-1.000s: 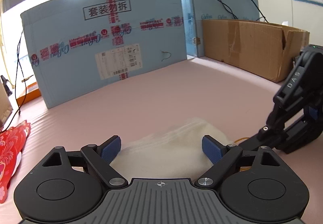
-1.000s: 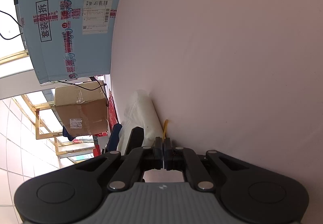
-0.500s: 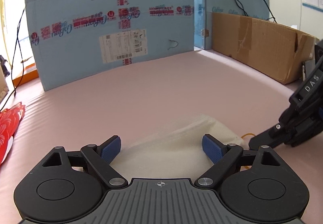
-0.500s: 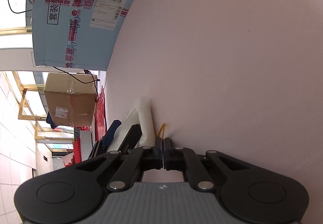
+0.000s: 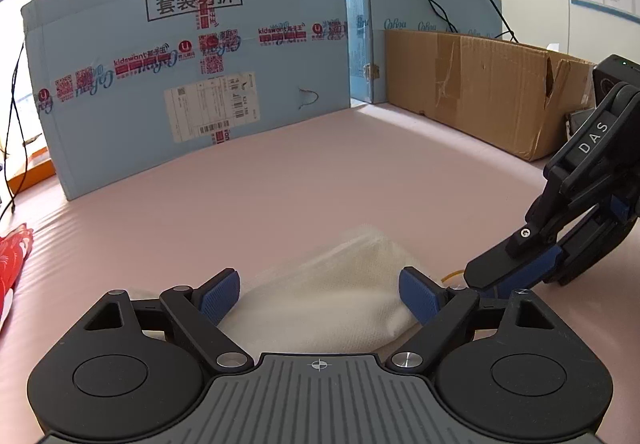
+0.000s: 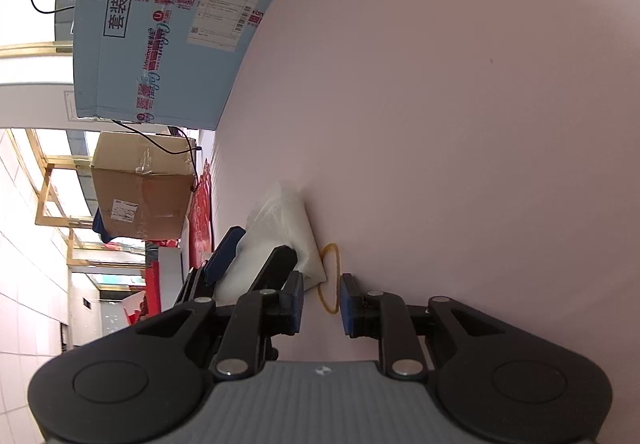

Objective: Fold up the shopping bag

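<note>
Left tongs (image 5: 320,294) gape wide around the folded bag (image 5: 332,296); right tongs (image 6: 322,300) have just been opening, a yellow band (image 6: 332,276) loose between them.

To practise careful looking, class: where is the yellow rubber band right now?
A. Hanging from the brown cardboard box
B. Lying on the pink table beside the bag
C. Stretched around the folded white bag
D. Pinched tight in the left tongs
B. The rubber band lies flat on the pink table, next to the folded white bag, just ahead of the right tongs, whose pads stand apart.
</note>
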{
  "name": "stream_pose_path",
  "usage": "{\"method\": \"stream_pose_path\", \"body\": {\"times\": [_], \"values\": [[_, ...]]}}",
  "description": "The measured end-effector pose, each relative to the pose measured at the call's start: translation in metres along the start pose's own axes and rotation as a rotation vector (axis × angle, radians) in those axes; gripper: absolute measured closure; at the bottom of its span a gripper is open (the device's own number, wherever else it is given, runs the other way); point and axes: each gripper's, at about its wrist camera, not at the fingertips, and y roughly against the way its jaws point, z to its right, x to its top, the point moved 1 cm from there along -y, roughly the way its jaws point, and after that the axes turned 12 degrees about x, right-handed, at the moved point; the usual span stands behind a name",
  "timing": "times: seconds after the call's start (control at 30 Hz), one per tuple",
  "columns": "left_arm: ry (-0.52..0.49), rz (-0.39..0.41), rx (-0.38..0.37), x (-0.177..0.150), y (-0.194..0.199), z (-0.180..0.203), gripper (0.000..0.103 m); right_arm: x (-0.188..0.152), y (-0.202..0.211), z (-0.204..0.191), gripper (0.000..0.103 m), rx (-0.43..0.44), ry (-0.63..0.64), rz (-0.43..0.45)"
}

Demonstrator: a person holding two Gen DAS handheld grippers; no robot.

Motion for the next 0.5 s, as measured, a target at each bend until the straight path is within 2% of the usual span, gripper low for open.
{"method": "stream_pose_path", "body": {"times": [0.07,0.1,0.17,0.3,0.5], "values": [[-0.007,-0.001,0.004,0.001,0.000,0.003,0.014,0.001,0.001,-0.002,0.098,-0.024,0.029,0.004],[-0.012,-0.002,0.007,0.000,0.000,0.004,0.014,0.001,0.000,-0.002,0.100,-0.041,0.051,0.005],[-0.022,-0.001,0.011,0.000,0.000,0.007,0.014,0.003,-0.003,-0.003,0.102,-0.037,0.054,0.009],[-0.020,-0.005,0.013,-0.001,-0.002,0.007,0.014,0.009,-0.019,-0.008,0.102,0.028,0.032,-0.013],[0.001,-0.015,0.000,-0.001,-0.004,0.004,0.014,0.026,-0.032,-0.019,0.102,0.047,0.065,-0.013]]}}
